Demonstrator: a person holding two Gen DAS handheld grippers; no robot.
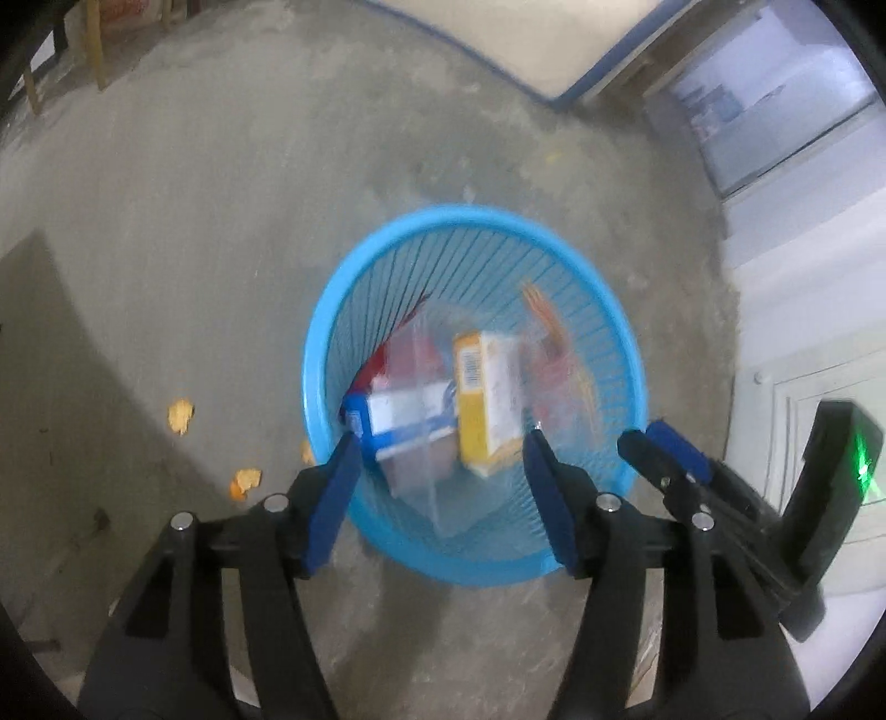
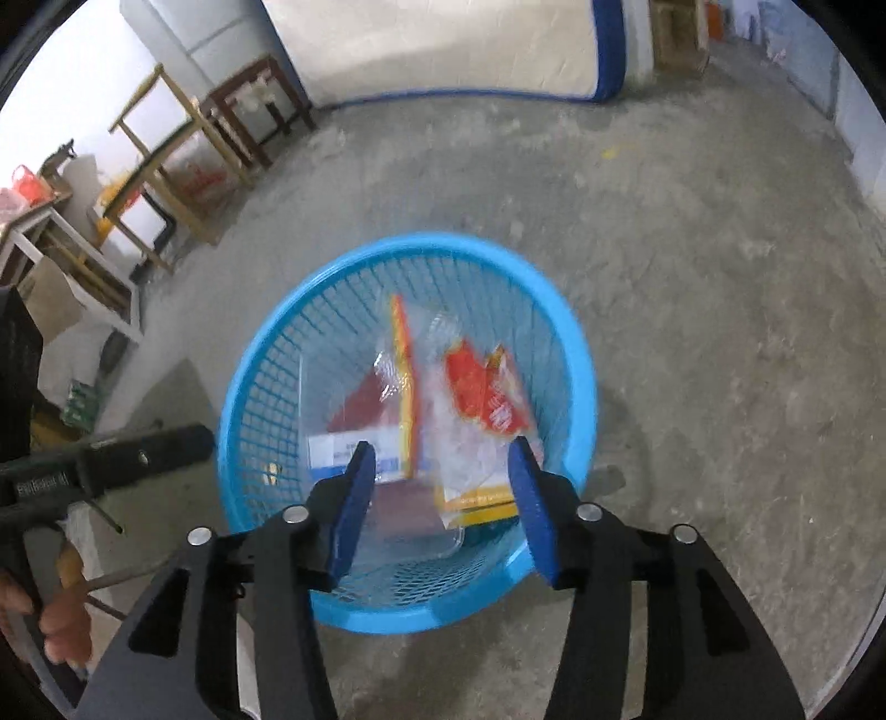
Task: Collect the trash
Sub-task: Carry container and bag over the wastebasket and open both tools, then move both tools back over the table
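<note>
A blue mesh waste basket stands on the concrete floor; it also shows in the right wrist view. Inside lie a yellow carton, a blue-and-white box, a clear plastic tray and red wrappers. My left gripper is open and empty over the basket's near rim. My right gripper is open and empty over the basket too; it also shows beside the left one. Orange peel scraps lie on the floor left of the basket.
A mattress with blue edging leans at the back wall. Wooden tables and stools stand at the left. A white cabinet is at the right. Bare concrete floor surrounds the basket.
</note>
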